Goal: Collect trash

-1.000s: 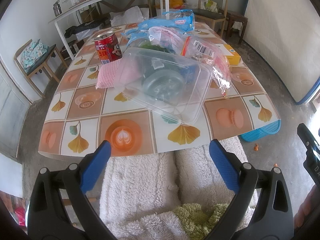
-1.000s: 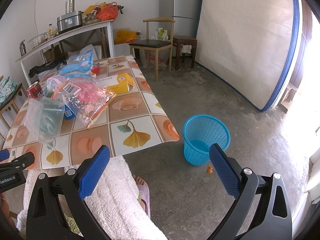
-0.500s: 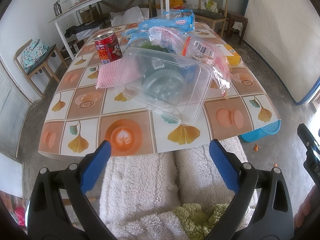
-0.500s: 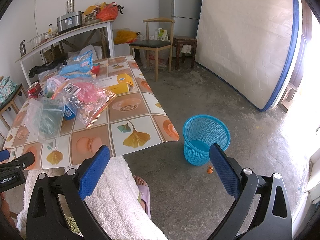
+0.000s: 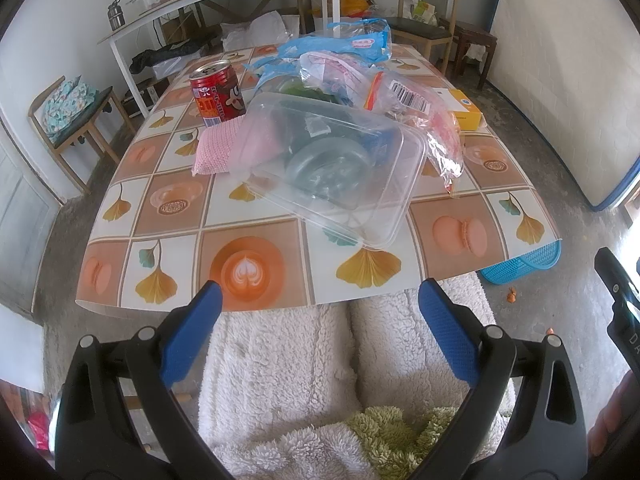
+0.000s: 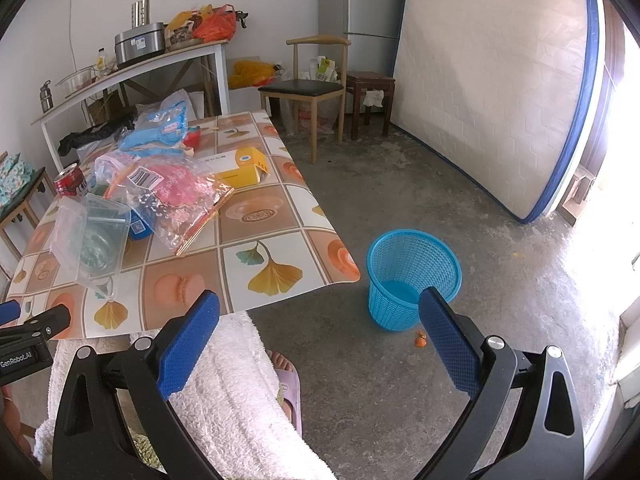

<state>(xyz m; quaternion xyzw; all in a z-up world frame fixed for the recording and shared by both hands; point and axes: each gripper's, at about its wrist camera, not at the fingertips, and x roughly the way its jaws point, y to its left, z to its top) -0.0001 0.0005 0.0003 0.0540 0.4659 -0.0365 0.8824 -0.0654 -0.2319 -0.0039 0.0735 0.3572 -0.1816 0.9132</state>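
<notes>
Left tongs [image 5: 318, 300] and right tongs [image 6: 320, 308], both spread wide and empty, at lower frame over white fleece. Clear plastic container [image 5: 332, 164] lies mid-frame on the patterned desk [image 5: 248, 236], beside a red can [image 5: 216, 92] and plastic bags [image 5: 404, 104]. Blue basket [image 6: 412, 276] stands on the floor, centre-right.

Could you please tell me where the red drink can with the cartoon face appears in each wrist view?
Left wrist view: the red drink can stands upright, upper left of centre, behind the pink cloth.
Right wrist view: it sits at the far left edge.
Shared landmark: the clear plastic container in front of it.
</notes>
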